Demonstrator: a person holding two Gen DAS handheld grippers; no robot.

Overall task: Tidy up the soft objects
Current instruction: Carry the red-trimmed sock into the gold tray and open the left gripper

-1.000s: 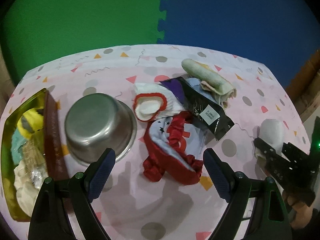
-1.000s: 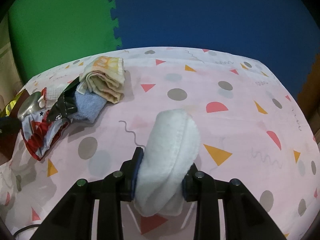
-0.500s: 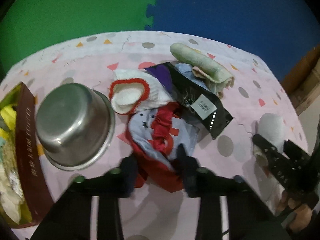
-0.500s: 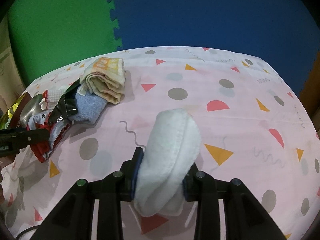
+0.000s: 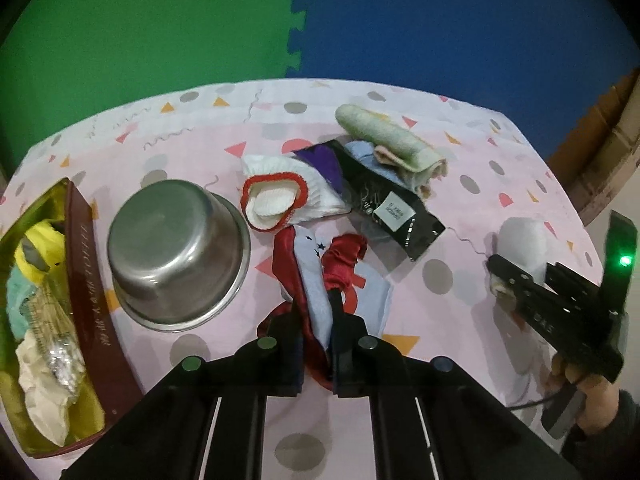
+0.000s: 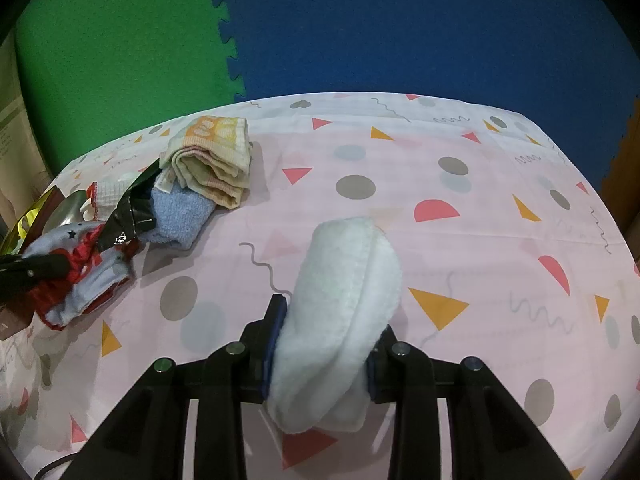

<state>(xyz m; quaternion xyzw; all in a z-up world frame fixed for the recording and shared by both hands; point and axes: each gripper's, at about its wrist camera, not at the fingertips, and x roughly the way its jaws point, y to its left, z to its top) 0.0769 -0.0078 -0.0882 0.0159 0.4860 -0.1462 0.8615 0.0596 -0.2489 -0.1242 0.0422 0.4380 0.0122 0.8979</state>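
Left gripper (image 5: pixel 318 340) pinching red-and-blue garment (image 5: pixel 320 276) at its bunched edge; limp, light, likely draping. Right gripper (image 6: pixel 320 354) clamping plush white sock (image 6: pixel 340 312) mid-body, compressing easily

Both pictures are bright and sharp. Light comes from above, so soft gray shadows lie on the worktop (image 6: pixel 460 216). The metal bowl (image 5: pixel 176 256) shines a little. The edges bend round, and the corners go black.
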